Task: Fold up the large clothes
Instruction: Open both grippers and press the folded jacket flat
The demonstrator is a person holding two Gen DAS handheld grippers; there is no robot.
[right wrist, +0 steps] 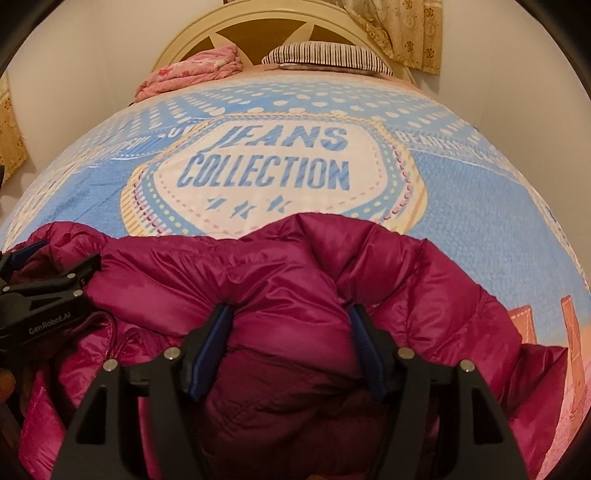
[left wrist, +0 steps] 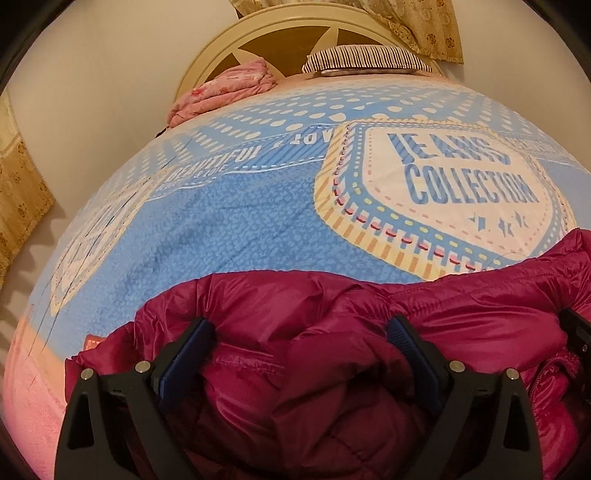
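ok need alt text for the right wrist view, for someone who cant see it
The right gripper has a bunched fold of a magenta puffer jacket between its blue-padded fingers, on a bed with a blue "Jeans Collection" bedspread. The left gripper meets the jacket at the left edge. A pink quilt and striped pillow lie by the headboard.

jacket (right wrist: pixel 280 266) on bedspread (right wrist: pixel 461 206) near edge | pillow (right wrist: pixel 325 55), folded quilt (right wrist: pixel 192 72) behind, quilt left
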